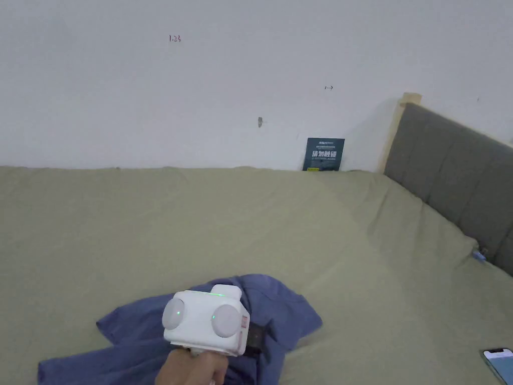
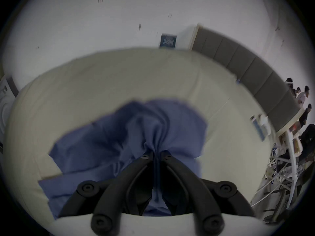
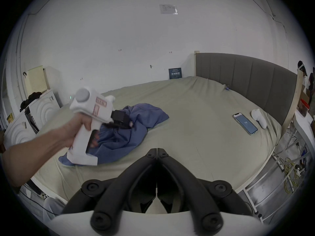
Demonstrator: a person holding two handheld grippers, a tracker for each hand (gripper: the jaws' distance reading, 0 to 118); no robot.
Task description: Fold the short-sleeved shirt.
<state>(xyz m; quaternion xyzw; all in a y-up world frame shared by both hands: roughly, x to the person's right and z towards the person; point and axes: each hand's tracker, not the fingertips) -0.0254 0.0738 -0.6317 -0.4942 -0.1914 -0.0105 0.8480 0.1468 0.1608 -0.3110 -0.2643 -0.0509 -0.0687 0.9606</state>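
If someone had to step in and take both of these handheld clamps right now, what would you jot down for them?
Left gripper: shut on a bunched fold of the blue shirt, lifting it slightly off the bed.
Right gripper: shut on nothing, held above the near edge of the bed, apart from the shirt.
Shirt: crumpled in a heap on the near left part of the bed. A phone and a white controller lie off to the right, near the headboard.
Done: nothing folded.
Left: spread the shirt flat, then fold it.
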